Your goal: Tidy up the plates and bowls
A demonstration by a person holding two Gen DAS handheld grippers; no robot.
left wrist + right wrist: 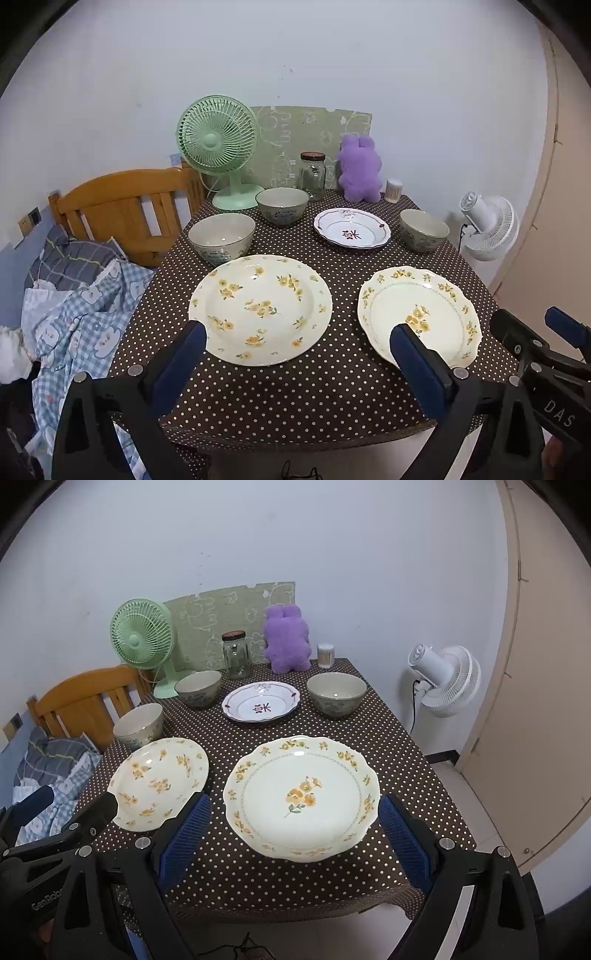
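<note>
The left gripper's [298, 334] right finger covers the near rim of the scalloped plate [421, 314] beyond it, the round plate's [159, 781] near-left rim hides behind that same gripper in the right wrist view, and the small canister's [326, 655] contents behind the jaws are too small to tell.

The left gripper [297, 341] has its jaws spread wide, blue pads [177, 365] facing inward. The right gripper [295, 814] is equally wide apart (each shows at the edge of the other's view), both side by side.
</note>
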